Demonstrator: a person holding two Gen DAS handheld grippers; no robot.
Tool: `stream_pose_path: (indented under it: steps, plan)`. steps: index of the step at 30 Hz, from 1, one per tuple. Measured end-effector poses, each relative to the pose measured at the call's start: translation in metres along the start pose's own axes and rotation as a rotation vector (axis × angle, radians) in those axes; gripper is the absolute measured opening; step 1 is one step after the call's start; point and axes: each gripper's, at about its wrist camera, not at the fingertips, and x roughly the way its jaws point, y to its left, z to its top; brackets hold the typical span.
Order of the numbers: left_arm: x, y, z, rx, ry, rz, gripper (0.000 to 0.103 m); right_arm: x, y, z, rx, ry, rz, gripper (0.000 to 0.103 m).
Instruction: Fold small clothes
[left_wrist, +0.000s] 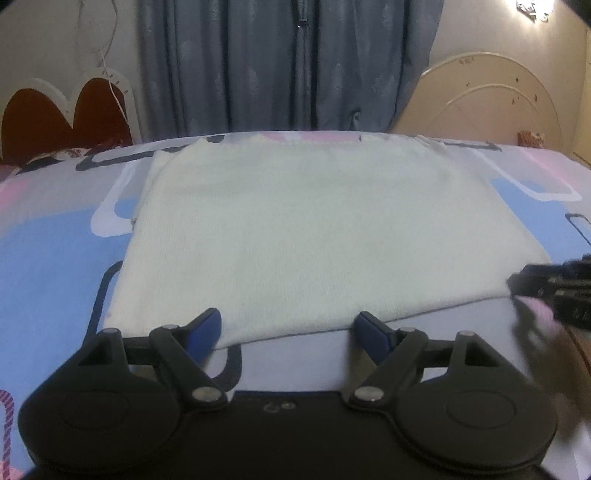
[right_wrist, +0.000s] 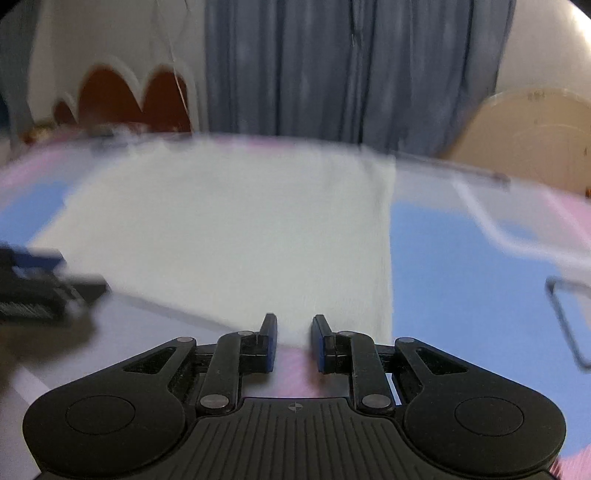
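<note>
Two black handheld grippers with blue finger pads

The left gripper (left_wrist: 288, 328) has matte black linkage arms on round housings, silver pivot pins and blue pads on its fingers (left_wrist: 207, 328). The right gripper (right_wrist: 294, 343) matches, with a ribbed black base bearing a small crosshair mark (right_wrist: 294, 407).

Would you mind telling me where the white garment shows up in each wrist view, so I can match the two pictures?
Left wrist view: the white garment fills the centre, its near hem just beyond the fingertips.
Right wrist view: the white garment sits centre-left, its right edge running down toward the fingertips.
Shared landmark: the blue-grey curtain behind the bed.
</note>
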Motion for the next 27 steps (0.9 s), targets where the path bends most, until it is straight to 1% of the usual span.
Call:
stream_pose_path:
  steps: [1, 2, 3, 4, 6, 7, 11, 13, 15, 16, 17, 19, 20, 21, 22, 23, 24, 25, 26, 27]
  plan:
    - [0.0, 0.001, -0.002, 0.001, -0.002, -0.001, 0.08, -0.004, 0.0, 0.002, 0.012, -0.006, 0.0, 0.019]
    - [0.0, 0.001, 0.0, 0.003, -0.003, -0.001, 0.081, -0.01, -0.001, 0.004, 0.03, -0.035, 0.002, 0.019]
    - [0.001, 0.001, -0.001, 0.006, -0.005, 0.001, 0.081, -0.015, -0.002, 0.003, 0.037, -0.07, -0.008, 0.019]
    - [-0.001, 0.001, -0.003, 0.006, -0.007, 0.003, 0.081, -0.015, -0.002, 0.0, 0.036, -0.075, -0.025, 0.019]
    - [-0.002, 0.001, -0.004, 0.004, -0.006, 0.005, 0.081, -0.003, -0.005, -0.006, 0.035, -0.01, -0.04, 0.019]
    - [-0.002, 0.002, -0.003, 0.004, -0.005, 0.004, 0.08, -0.004, -0.005, -0.007, 0.021, -0.027, -0.038, 0.019]
    - [-0.005, 0.009, -0.001, -0.004, 0.006, 0.005, 0.081, -0.004, -0.004, -0.004, 0.019, -0.014, -0.035, 0.019]
    - [-0.009, 0.026, -0.002, -0.054, 0.01, 0.037, 0.081, -0.003, -0.006, -0.004, 0.027, -0.012, -0.03, 0.019]
    - [-0.01, 0.053, -0.008, -0.122, 0.021, 0.07, 0.081, -0.004, -0.007, -0.003, 0.027, -0.009, -0.026, 0.019]
    - [-0.012, 0.065, -0.011, -0.151, 0.034, 0.108, 0.079, -0.006, -0.005, -0.003, 0.025, -0.006, -0.026, 0.019]
    - [-0.016, 0.076, -0.013, -0.18, 0.025, 0.123, 0.079, -0.005, -0.007, -0.003, 0.023, -0.003, -0.025, 0.019]
    - [-0.032, 0.092, -0.016, -0.281, -0.003, 0.144, 0.077, -0.004, -0.012, 0.002, 0.029, 0.005, -0.019, 0.019]
    - [-0.041, 0.098, -0.018, -0.342, -0.036, 0.12, 0.076, -0.008, -0.014, 0.004, 0.056, -0.006, -0.004, 0.019]
    - [-0.049, 0.102, -0.021, -0.406, -0.076, 0.073, 0.074, -0.013, -0.016, 0.006, 0.085, -0.027, 0.016, 0.019]
    - [-0.053, 0.104, -0.025, -0.468, -0.097, 0.024, 0.065, -0.019, -0.017, 0.007, 0.112, -0.051, 0.04, 0.019]
    - [-0.052, 0.106, -0.029, -0.538, -0.092, -0.039, 0.056, -0.022, -0.017, 0.009, 0.131, -0.063, 0.052, 0.019]
    - [-0.045, 0.108, -0.034, -0.625, -0.065, -0.109, 0.045, -0.024, -0.017, 0.012, 0.151, -0.071, 0.069, 0.018]
    - [-0.035, 0.11, -0.04, -0.711, -0.031, -0.156, 0.044, -0.025, -0.016, 0.015, 0.168, -0.077, 0.09, 0.013]
    - [-0.032, 0.111, -0.044, -0.761, -0.06, -0.157, 0.046, -0.025, -0.015, 0.018, 0.181, -0.084, 0.11, 0.009]
    - [-0.029, 0.111, -0.045, -0.789, -0.084, -0.158, 0.046, -0.025, -0.013, 0.022, 0.186, -0.093, 0.125, 0.008]
